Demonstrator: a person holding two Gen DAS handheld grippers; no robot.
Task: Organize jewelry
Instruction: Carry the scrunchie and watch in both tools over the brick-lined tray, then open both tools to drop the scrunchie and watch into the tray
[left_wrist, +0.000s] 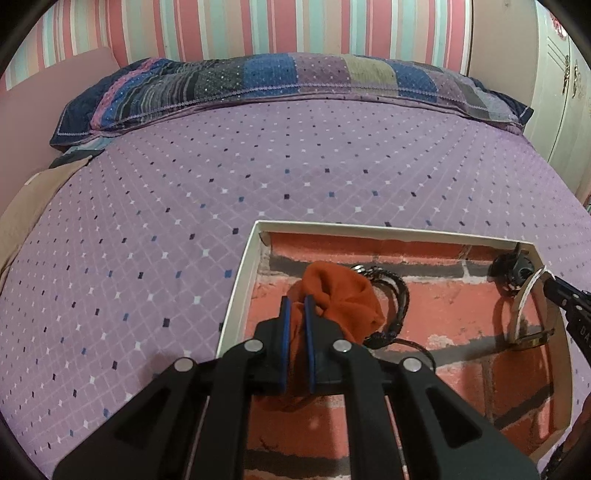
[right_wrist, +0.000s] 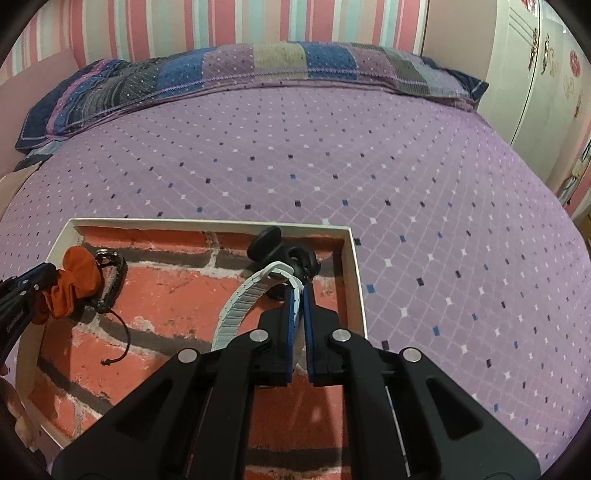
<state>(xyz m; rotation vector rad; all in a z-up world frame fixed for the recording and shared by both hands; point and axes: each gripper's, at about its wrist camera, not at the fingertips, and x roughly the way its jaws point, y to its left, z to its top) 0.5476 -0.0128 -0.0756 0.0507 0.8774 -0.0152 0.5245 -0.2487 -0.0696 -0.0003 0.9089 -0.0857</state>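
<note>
A shallow white box (left_wrist: 236, 288) with a brick-pattern bottom lies on the purple bed; it also shows in the right wrist view (right_wrist: 356, 266). My left gripper (left_wrist: 297, 301) is shut on an orange scrunchie (left_wrist: 343, 302) at the box's far left corner, beside a black braided bracelet (left_wrist: 400, 299). My right gripper (right_wrist: 297, 291) is shut on a white-grey watch band (right_wrist: 240, 306) near the box's far right corner, next to a black round object (right_wrist: 275, 247). The scrunchie (right_wrist: 79, 280) and bracelet (right_wrist: 114, 280) show at left in the right wrist view.
The purple diamond-pattern bedspread (left_wrist: 258, 177) spreads around the box. A patchwork pillow (left_wrist: 280, 79) lies along the striped wall at the back. A white wardrobe (right_wrist: 535, 81) stands at the right. A thin black cord (right_wrist: 123, 339) trails from the bracelet.
</note>
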